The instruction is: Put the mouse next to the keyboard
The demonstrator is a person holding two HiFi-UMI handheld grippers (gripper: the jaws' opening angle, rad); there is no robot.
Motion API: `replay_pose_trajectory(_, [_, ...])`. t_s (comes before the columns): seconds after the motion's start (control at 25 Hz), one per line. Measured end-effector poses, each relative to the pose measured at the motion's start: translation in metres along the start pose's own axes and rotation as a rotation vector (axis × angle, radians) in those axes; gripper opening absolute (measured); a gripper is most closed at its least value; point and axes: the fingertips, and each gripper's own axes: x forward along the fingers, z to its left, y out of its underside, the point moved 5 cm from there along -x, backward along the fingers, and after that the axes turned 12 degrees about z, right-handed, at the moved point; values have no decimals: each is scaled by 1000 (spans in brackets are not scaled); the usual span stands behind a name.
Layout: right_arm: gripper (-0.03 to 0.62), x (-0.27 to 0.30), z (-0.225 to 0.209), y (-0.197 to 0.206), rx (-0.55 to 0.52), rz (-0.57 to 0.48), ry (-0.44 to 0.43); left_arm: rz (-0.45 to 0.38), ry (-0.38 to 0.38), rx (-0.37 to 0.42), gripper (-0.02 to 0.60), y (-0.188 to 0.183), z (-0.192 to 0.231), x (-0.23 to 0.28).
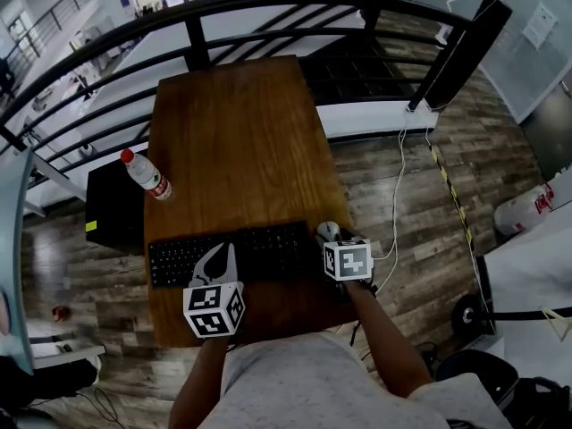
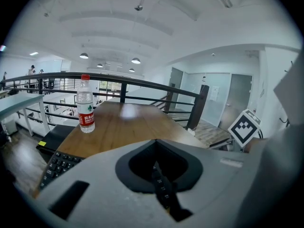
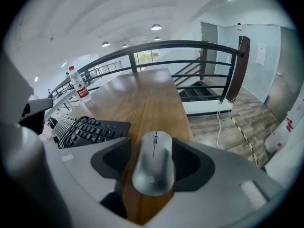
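Note:
A grey mouse [image 1: 329, 231] [image 3: 153, 164] lies on the wooden table [image 1: 237, 132], just right of the black keyboard [image 1: 228, 253] [image 3: 88, 129] and near the table's right edge. My right gripper [image 1: 332, 237] [image 3: 154, 152] straddles it. The jaws stand wide on both sides, with dark gaps showing beside the mouse, so it is open. My left gripper [image 1: 222, 256] [image 2: 157, 151] hovers over the middle of the keyboard [image 2: 59, 164], its jaws together with only a thin slit between them and nothing held.
A water bottle with a red cap and label [image 1: 146, 174] [image 2: 85, 104] [image 3: 77, 83] stands at the table's left edge. A dark railing [image 1: 268, 7] curves behind the table. A black box [image 1: 114, 206] sits left of it. A white cable [image 1: 398, 186] runs across the floor on the right.

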Motion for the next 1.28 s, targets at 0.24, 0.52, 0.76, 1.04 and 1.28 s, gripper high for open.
replay_pose_trajectory(0.24, [228,-22,16,-16,-45,-82,-42,-17,-2,-8,-5,-10,5,-7])
replay_pose_trajectory(0.52, [167,-57,40,-44,-115,-206,-106,-44,-9,-3,-5,-20,7,-16])
replay_pose_trajectory(0.76, [131,-88,64,-65,-186,-320,-161,-73,-22,-4,-5,-28,11,-24])
replay_pose_trajectory(1.04, [80,-117,80,-79,-238,-433,-211,-87,-32,-11,-5,-31,13,-31])
replay_pose_trajectory(1.28, [11,-125,83,-76,-239,-486,-249,-88,-29,-22,-5,-27,10,-33])
